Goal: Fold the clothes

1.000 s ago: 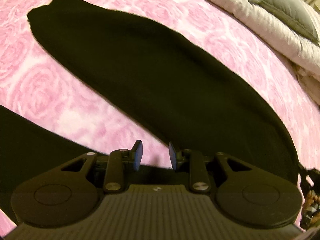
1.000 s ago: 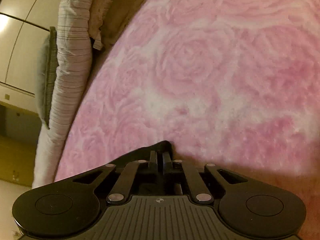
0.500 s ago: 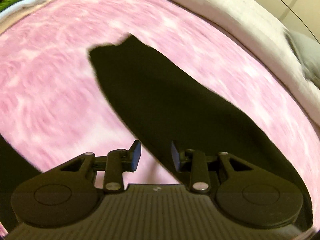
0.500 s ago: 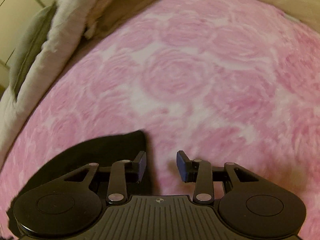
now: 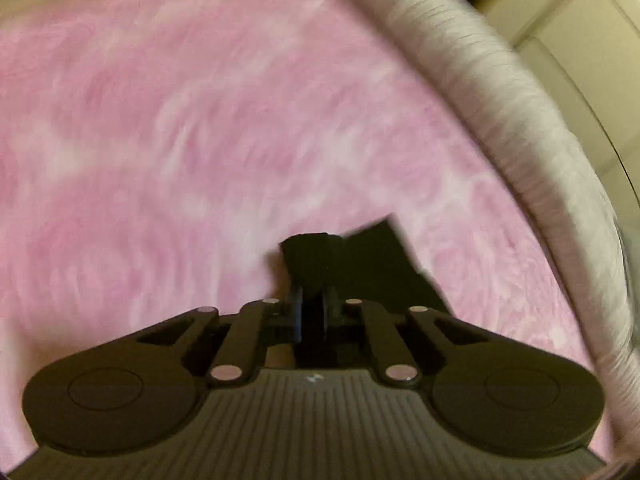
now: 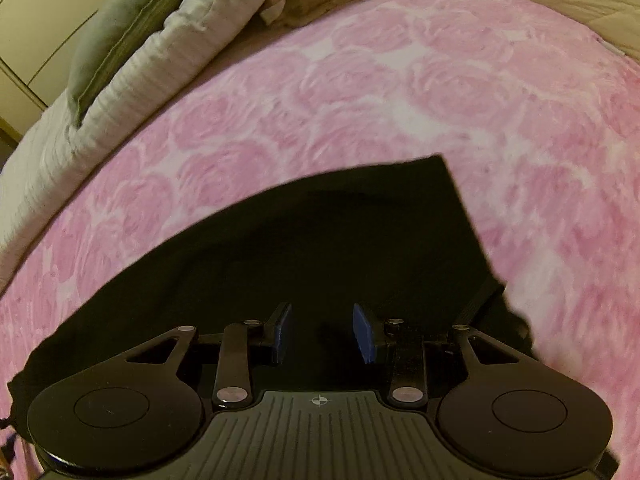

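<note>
While the left gripper (image 5: 311,312) has just closed on a corner of the black garment (image 6: 320,240), the right gripper (image 6: 322,332), having let go, hovers half open above it on the pink rose blanket (image 6: 440,92); the next fold looks ready to begin.

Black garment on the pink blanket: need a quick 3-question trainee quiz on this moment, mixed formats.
1. True or false: the left gripper is shut on an edge of the black garment.
2. Multiple choice: the right gripper is A) clamped on the garment, B) open over the garment with nothing between its pads, C) out of view.
3. Fill in: the garment lies on a ____ rose-patterned blanket.

Key: 1 true, its jaws have just been closing on the fabric; 2 B; 3 pink.
</note>
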Demonstrator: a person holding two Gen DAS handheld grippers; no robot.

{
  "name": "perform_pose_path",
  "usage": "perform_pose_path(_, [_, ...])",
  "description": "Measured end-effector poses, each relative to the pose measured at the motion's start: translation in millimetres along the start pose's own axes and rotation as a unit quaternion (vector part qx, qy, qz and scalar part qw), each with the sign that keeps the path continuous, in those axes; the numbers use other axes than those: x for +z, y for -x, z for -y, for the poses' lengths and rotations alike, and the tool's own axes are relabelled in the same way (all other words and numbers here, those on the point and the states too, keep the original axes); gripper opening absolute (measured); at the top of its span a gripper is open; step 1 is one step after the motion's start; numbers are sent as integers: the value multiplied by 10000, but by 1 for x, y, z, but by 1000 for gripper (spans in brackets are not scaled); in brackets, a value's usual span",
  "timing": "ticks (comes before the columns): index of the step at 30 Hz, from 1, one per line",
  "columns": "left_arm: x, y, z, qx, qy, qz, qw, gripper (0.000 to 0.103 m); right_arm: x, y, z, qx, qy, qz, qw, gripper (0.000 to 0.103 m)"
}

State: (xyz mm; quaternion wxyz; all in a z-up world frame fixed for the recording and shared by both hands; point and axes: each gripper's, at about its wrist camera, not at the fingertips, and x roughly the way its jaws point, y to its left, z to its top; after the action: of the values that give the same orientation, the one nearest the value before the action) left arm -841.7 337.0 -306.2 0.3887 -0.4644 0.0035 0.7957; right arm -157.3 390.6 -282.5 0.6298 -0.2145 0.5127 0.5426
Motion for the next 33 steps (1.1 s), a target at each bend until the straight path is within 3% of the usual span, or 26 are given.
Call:
perform_pose_path(1, [2,12,10,-97,-432,301,9986,5,-3,1,-4,-27,-7,-15,10000,38])
perform_pose_path(2, [1,29,23,-235,-1108,656,9914,5,-6,2,-9,-43,-8,-20,10000,38])
perform_pose_path(3, [-2,42,34,-255,-1850,951,9778,6,-8,3,-12,-51,-7,-17,10000,38])
perform_pose_path(4, [-7,45,39,-177,-2388,1075,9649,6,-10,3,-16,-55,-7,-22,10000,38])
perform_pose_path(5, [-10,39,36,-79,-2603,944,9609,8,-11,1,-19,-64,-12,-44,10000,38])
perform_pose_path(8, [-8,-12,4,338,-2075,-262,9773,12,-17,-1,-29,-78,-14,-97,9999,38])
perform_pose_path(10, [-8,-20,-6,369,-1856,-269,9816,17,-22,-1,-35,-80,-9,-122,9999,38])
perform_pose_path(13, [-5,-11,0,428,-2134,-157,9759,20,-28,12,-34,-68,10,-47,10000,38])
perform_pose_path(15, [0,-1,-2,659,-2385,5,9689,24,-34,26,-24,-182,-45,3,9998,38])
perform_pose_path(17, [11,11,-17,1207,-2420,155,9626,23,-41,42,-6,-381,-231,57,9990,38])
perform_pose_path(18, [16,21,-26,1332,-2265,112,9648,20,-46,50,4,-468,-341,93,9983,38])
perform_pose_path(20, [20,44,-42,1228,-1907,-65,9739,19,-57,66,22,-636,-500,120,9967,38])
perform_pose_path(22, [6,74,-45,872,-1895,-353,9774,19,-72,78,35,-849,-436,73,9954,38])
perform_pose_path(25, [-43,121,-32,270,-2357,-876,9675,20,-98,86,37,-1303,222,-45,9912,38])
perform_pose_path(28, [-102,162,-30,-202,-2404,-1354,9610,20,-129,80,37,-1679,1049,-80,9802,38])
perform_pose_path(29, [-121,172,-31,-260,-2379,-1542,9586,21,-139,75,44,-1675,1104,-194,9795,38])
perform_pose_path(33, [-178,190,-51,270,-2520,-1939,9477,21,-177,62,78,-1521,994,-572,9817,41])
